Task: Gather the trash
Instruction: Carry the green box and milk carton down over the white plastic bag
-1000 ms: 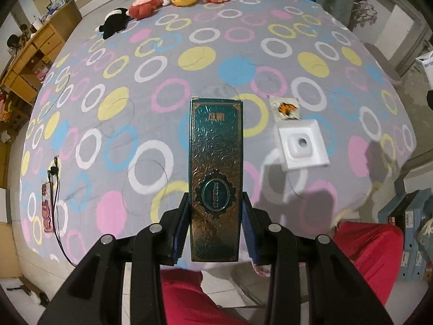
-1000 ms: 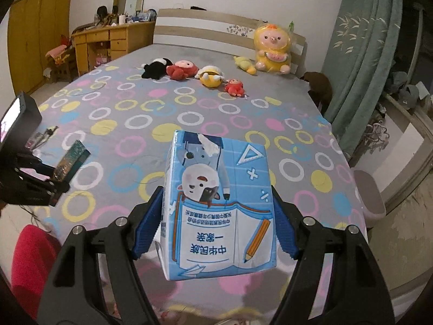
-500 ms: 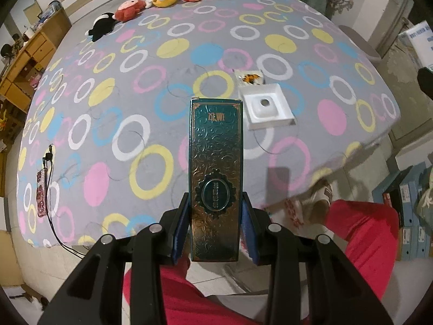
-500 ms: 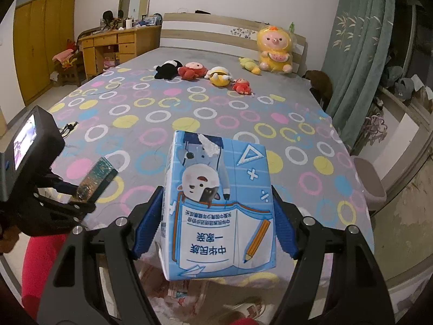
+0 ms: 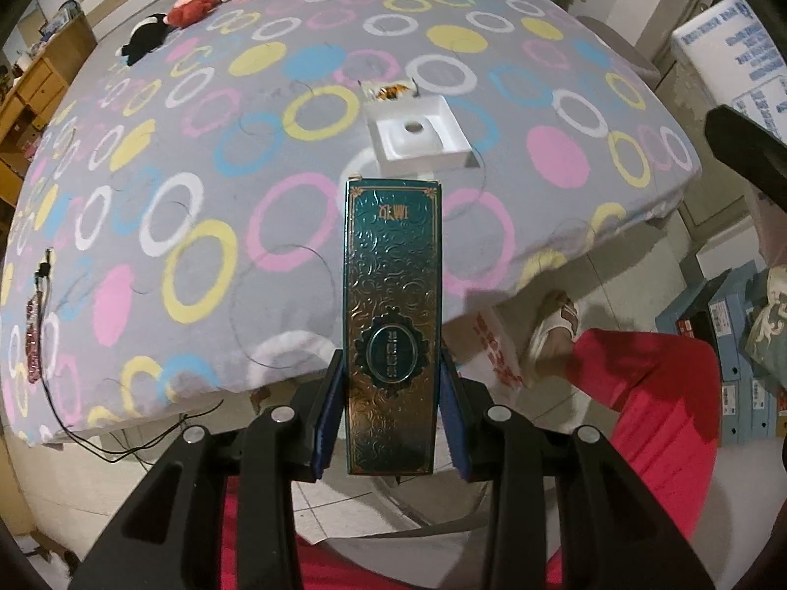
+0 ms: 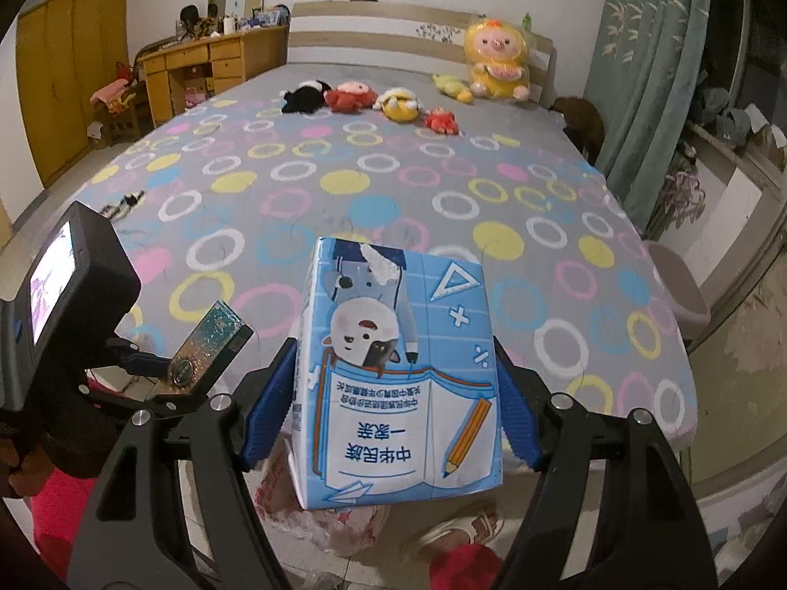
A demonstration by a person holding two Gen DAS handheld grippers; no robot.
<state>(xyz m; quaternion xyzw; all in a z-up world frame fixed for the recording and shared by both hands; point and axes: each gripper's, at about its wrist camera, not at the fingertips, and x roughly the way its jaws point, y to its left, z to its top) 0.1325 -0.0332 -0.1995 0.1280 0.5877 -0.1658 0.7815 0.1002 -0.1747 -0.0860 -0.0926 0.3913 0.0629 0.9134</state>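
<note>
My left gripper is shut on a long teal embossed box, held out past the foot of the bed; box and gripper also show in the right wrist view. My right gripper is shut on a blue cartoon carton, held above the floor by the bed's foot edge. A white plastic tray and a small orange-printed wrapper lie on the bedspread. A white bag with red print lies on the floor below; it shows under the carton.
Plush toys line the far end of the bed. A cable and charm strap lie at the bed's left edge. My red-trousered legs and slippered foot stand by stacked boxes. A wooden desk stands at the left, a curtain at the right.
Both grippers have pulled back from over the bed towards its foot edge, each still holding its box. The bed has receded and the floor and bag have come into view.
</note>
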